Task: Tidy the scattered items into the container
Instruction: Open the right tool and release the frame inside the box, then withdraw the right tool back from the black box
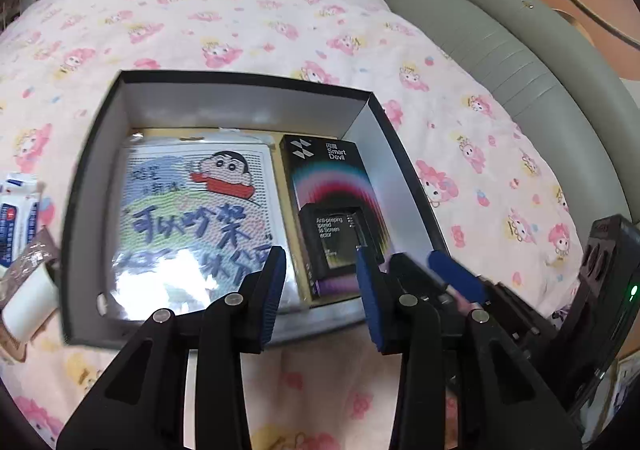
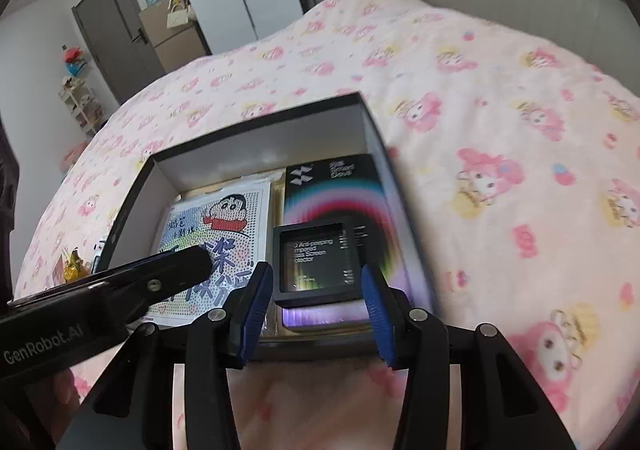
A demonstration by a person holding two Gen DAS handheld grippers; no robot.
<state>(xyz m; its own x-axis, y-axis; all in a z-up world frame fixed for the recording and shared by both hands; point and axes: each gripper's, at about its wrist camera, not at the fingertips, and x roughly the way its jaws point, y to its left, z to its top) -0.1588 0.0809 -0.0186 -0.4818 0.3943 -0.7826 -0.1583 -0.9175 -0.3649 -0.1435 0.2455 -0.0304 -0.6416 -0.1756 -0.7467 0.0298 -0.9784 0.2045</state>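
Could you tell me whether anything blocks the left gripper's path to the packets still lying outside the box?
Yes: the box's left wall stands between the open left gripper, which hangs over the box's near edge, and the loose packets on the blanket beside it. Lifting over that wall should clear it.

The blue-and-white packets [image 1: 16, 210] (print unreadable) are cut off by the left edge.

left gripper [image 1: 322, 282] jaws spread apart, empty, right gripper [image 2: 316, 298] jaws likewise apart, side by side

Black tool [image 2: 318, 314] arms, blue ridged pads [image 2: 376, 314] (silver rivets)
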